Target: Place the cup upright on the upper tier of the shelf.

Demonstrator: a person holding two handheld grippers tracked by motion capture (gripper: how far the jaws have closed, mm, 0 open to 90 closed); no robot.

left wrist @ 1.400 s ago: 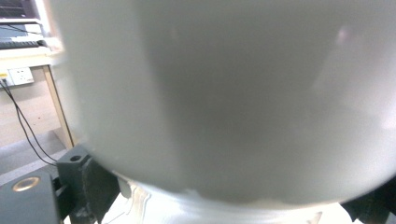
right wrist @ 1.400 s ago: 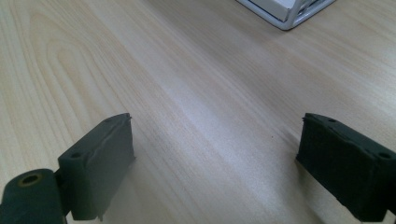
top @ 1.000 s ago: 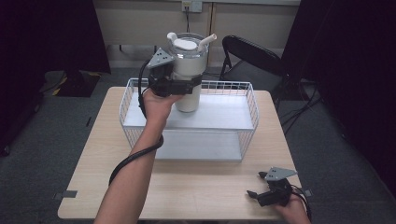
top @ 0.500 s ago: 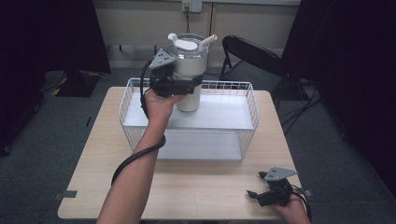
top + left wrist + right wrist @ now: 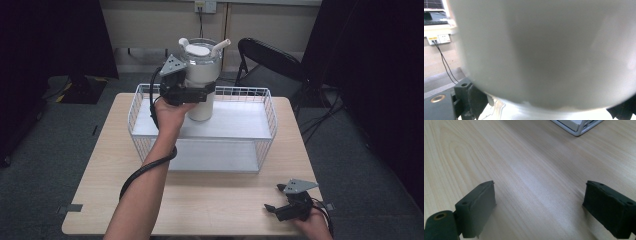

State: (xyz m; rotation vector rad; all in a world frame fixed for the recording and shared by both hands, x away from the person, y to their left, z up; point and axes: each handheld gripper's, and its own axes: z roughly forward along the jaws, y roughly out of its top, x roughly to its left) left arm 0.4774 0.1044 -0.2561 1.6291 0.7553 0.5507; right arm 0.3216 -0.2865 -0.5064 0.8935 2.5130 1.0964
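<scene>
A white cylindrical container (image 5: pixel 201 80) with a clear top and two white stubs stands upright over the back of a white wire basket (image 5: pixel 265 102). My left gripper (image 5: pixel 200 95) is shut on its body from the near side. In the left gripper view the container's white wall (image 5: pixel 544 50) is pressed close between the two black jaws. Whether its base rests on the basket's white shelf (image 5: pixel 240 125) I cannot tell. My right gripper (image 5: pixel 272 209) lies low at the table's front right, open, with only bare wood between its pads (image 5: pixel 480 205).
The wire basket takes up the back half of the light wooden table (image 5: pixel 210 200). A black folding chair (image 5: pixel 270 60) stands behind the table's right corner. A corner of the basket (image 5: pixel 576 126) shows far ahead of the right gripper.
</scene>
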